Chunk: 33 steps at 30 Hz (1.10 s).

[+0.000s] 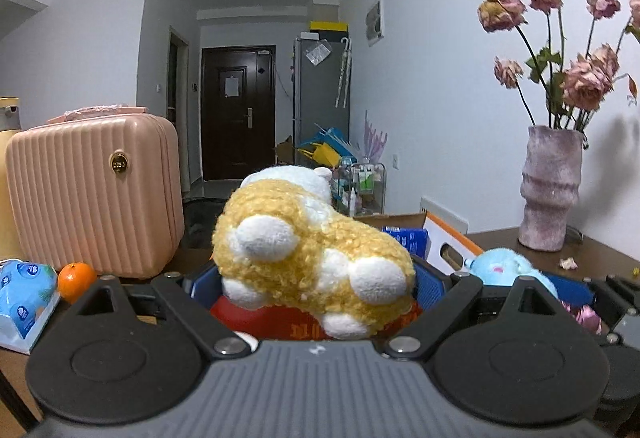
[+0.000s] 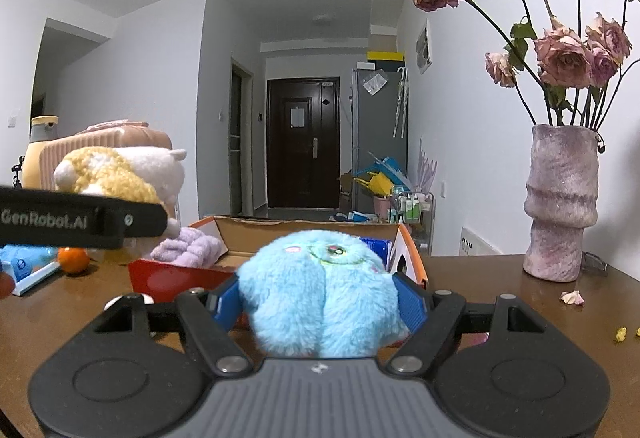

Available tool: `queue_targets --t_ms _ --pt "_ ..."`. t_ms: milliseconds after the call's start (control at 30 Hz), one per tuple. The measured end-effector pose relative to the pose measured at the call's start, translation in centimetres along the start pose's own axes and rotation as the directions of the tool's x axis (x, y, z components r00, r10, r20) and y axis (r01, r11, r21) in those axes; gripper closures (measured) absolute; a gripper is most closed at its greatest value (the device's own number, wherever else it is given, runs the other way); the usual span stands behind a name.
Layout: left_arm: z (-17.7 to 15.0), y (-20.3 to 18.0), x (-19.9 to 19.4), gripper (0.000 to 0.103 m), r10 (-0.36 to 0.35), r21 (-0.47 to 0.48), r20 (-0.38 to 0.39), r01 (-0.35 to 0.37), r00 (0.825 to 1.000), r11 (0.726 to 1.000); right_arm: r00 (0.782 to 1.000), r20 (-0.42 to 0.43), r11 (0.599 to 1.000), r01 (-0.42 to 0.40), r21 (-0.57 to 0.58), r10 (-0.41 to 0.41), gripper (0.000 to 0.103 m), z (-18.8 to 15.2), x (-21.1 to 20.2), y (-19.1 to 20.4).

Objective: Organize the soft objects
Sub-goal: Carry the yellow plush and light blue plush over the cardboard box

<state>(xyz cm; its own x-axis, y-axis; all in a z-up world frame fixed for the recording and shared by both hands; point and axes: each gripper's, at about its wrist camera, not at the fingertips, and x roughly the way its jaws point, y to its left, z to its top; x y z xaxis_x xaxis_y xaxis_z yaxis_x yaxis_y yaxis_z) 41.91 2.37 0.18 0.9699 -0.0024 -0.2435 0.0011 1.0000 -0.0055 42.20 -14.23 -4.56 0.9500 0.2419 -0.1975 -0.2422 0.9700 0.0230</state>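
From the left wrist view, the left gripper [image 1: 316,278] has its blue pads pressed into the flanks of the yellow and white plush toy [image 1: 312,254], jaws wide but clamped on it. The toy hangs above the red box [image 1: 280,318], with the cardboard box [image 1: 444,238] just behind and to the right. I judge the step to be carrying this toy to a container, so the grip should stay firm around the belly, since the fluffy body could slip if squeezed only at the fur. An orange [image 1: 76,280] and a tissue pack [image 1: 24,294] lie on the table [image 1: 592,258] to the left, in front of the pink suitcase [image 1: 96,194].

Over on the right wrist view, the right gripper [image 2: 320,300] is clamped on the blue fluffy toy [image 2: 320,290], low over the table and just in front of the cardboard box. A purple knitted item [image 2: 188,248] already rests by the red box. Lowering each toy fully inside before letting go seems wise, and keeping clear of the vase [image 2: 560,202].
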Motion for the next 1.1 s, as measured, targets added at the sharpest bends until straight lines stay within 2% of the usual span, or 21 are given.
queue_targets --t_ms 733,1100 --pt "2.2 0.6 6.2 0.01 0.055 -0.117 0.014 -0.053 0.998 0.992 0.999 0.023 0.998 0.043 0.051 -0.045 0.027 1.1 5.5 0.9" --pt "2.8 0.0 9.9 0.01 0.068 -0.113 0.022 -0.065 0.997 0.992 0.996 0.025 0.994 0.081 0.071 -0.083 0.027 1.8 9.1 0.7"
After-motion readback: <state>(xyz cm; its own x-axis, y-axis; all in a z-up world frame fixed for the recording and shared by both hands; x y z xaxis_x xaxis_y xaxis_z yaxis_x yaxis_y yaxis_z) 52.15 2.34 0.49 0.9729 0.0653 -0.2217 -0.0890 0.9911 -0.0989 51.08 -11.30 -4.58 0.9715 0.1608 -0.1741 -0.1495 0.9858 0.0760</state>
